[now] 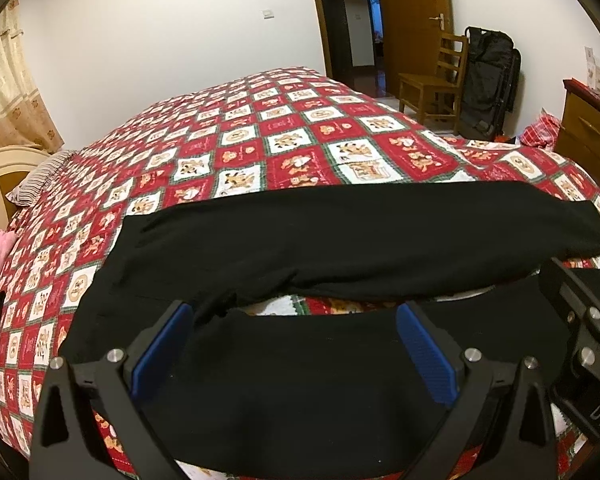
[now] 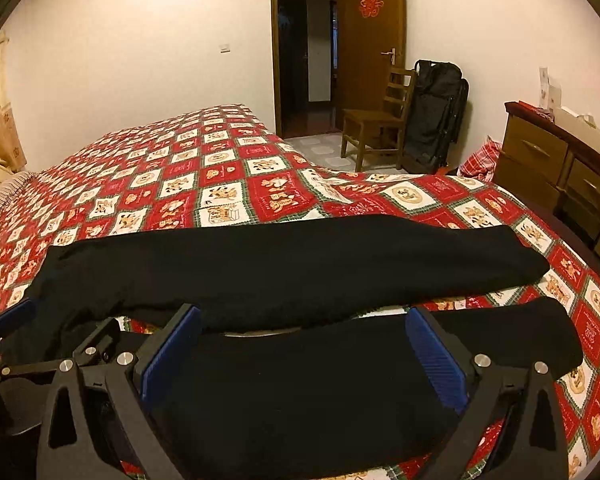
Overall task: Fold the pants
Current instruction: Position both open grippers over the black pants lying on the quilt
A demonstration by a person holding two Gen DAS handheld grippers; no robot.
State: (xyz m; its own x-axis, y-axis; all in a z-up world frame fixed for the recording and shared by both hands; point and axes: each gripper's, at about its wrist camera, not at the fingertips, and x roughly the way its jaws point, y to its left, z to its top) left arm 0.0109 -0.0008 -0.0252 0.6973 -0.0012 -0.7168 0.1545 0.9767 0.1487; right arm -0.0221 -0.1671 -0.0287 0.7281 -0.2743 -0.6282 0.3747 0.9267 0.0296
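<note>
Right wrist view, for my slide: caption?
Both open grippers poised over black pants spread on a patchwork quilt.

Black pants (image 1: 340, 236) on red-white, seemingly bear-print checked quilt (image 1: 260, 140)

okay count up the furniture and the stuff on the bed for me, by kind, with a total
Black pants: 1
Patchwork quilt: 1
Striped pillow: 1
Wooden chair: 1
Wooden dresser: 1
Total: 5

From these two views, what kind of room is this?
Most likely a home bedroom: a wide bed with a red patterned quilt, a striped pillow by the headboard, and a wooden dresser against the wall.
</note>
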